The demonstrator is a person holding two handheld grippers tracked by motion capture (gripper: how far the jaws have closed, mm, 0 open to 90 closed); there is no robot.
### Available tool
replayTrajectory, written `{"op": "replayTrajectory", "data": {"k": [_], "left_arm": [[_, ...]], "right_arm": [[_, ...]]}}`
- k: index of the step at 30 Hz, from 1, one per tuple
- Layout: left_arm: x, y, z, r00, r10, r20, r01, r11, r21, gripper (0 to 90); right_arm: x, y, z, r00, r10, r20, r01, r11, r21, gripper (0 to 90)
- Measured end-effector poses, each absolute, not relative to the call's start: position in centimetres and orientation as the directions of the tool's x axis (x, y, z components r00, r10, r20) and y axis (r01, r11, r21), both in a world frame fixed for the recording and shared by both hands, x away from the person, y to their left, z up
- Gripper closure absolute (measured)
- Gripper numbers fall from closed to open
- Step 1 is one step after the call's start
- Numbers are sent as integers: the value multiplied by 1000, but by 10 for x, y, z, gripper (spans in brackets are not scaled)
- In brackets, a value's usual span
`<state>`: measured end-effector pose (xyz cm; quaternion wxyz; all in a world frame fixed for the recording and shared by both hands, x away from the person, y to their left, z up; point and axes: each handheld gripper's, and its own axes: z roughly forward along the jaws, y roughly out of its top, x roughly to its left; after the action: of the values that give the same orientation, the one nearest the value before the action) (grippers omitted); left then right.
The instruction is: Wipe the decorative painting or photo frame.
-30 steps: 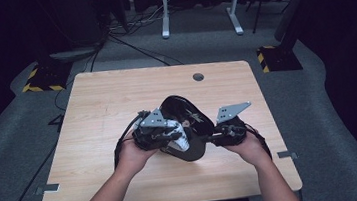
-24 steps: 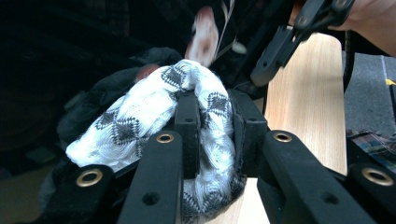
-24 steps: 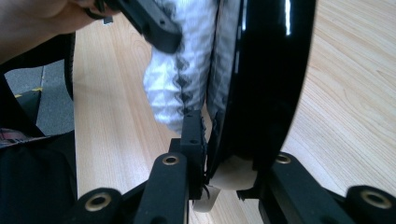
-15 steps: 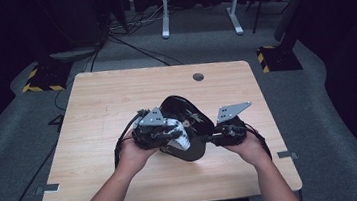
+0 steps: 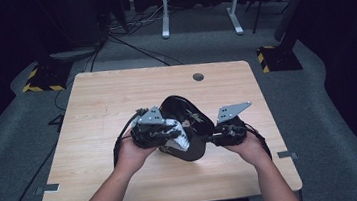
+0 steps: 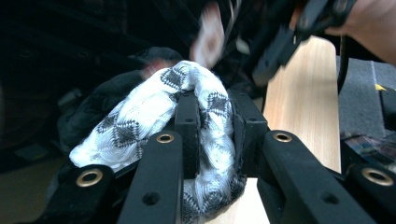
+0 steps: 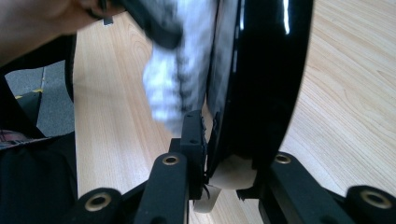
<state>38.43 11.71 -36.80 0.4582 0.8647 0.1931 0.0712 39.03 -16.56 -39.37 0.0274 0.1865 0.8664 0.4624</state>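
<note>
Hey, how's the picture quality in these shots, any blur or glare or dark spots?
High view: evenly lit wooden table, room behind dark. Left gripper view: patterned white cloth sharp, the background and other gripper blurred. Right gripper view: cloth smeared out of focus, a bright glare streak runs down the glossy black shell.

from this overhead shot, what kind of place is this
Probably a lab or studio set up for recording, not a home: a bare wooden table on grey carpet, loose cables across the floor, and yellow-black hazard-striped stand bases in a dark room.
</note>
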Motion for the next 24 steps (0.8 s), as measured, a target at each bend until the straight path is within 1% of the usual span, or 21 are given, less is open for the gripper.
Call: {"op": "replayTrajectory", "data": {"k": [3,11,16,18,24], "left_arm": [[384,119,-371,915,400,-55,268,-498,825,761],[383,120,-399,912,396,-104,312,-508,803,762],[384,121,-392,914,396,-87,301,-520,799,761],[386,124,-378,912,403,-73,288,-502,816,761],[388,126,-361,909,415,-47,269,-495,826,761]], "right_arm": [[391,-165,-394,-930,346,125,296,502,812,777],[390,-165,-393,-929,351,121,297,504,811,775],[390,-164,-393,-929,350,121,296,505,811,775],[390,-165,-394,-930,348,121,295,504,812,775],[391,-165,-394,-930,347,122,294,504,812,776]]}}
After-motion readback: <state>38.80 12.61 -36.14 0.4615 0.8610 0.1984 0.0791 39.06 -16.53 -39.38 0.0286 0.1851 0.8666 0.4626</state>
